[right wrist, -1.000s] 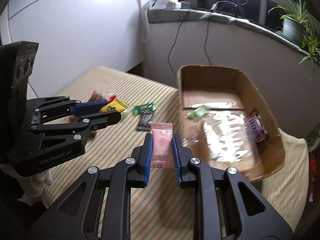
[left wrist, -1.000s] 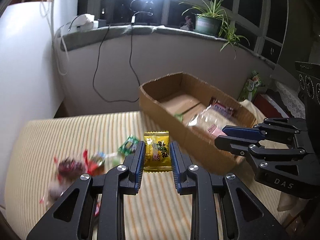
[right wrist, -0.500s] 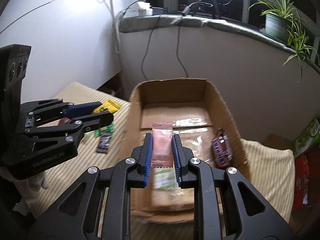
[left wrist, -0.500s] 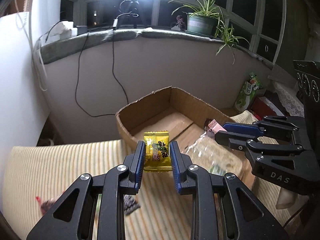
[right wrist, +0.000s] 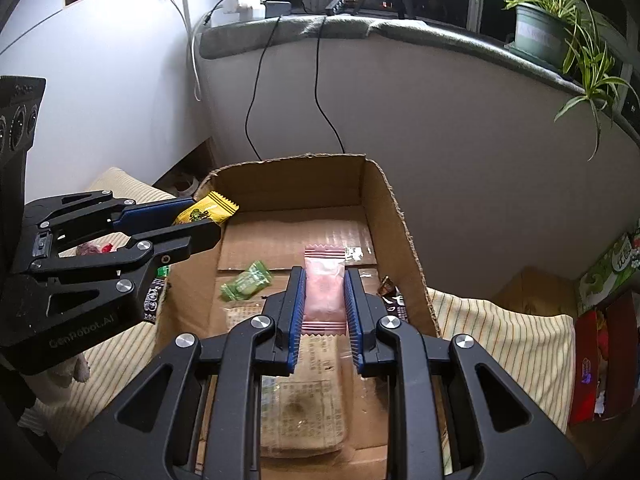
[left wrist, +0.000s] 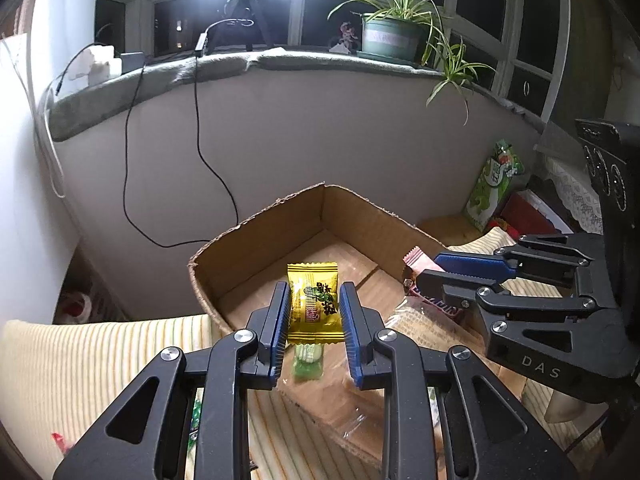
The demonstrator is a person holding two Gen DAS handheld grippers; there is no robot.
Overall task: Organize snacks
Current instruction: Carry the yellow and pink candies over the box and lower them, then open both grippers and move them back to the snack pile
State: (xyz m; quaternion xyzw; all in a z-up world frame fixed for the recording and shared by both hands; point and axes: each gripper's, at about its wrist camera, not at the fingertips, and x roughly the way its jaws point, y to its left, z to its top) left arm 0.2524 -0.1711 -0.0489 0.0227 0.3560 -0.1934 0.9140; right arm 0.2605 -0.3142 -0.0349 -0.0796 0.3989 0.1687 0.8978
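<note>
My left gripper [left wrist: 314, 304] is shut on a yellow candy packet [left wrist: 314, 300], held above the open cardboard box [left wrist: 280, 220]. My right gripper [right wrist: 323, 290] is shut on a pink candy packet [right wrist: 323, 280], also over the box [right wrist: 384, 200]. In the right wrist view the left gripper [right wrist: 200, 224] reaches over the box's left wall with the yellow packet [right wrist: 208, 212]. In the left wrist view the right gripper [left wrist: 428, 270] shows the pink packet [left wrist: 416, 260] at its tip. On the box floor lie a small green packet [right wrist: 246, 280], a clear bag of printed paper [right wrist: 304, 392] and a dark wrapper [right wrist: 390, 300].
The box sits on a yellow striped cloth [right wrist: 500, 340]. Loose candies [right wrist: 94, 248] lie on the cloth left of the box. A curved wall with hanging black cables [left wrist: 132, 160] stands behind. Green and red snack boxes [left wrist: 496, 184] are stacked at the right.
Both grippers have travelled from above the striped cloth to above the box, each keeping its packet. The loose candies have slid out of the left wrist view.
</note>
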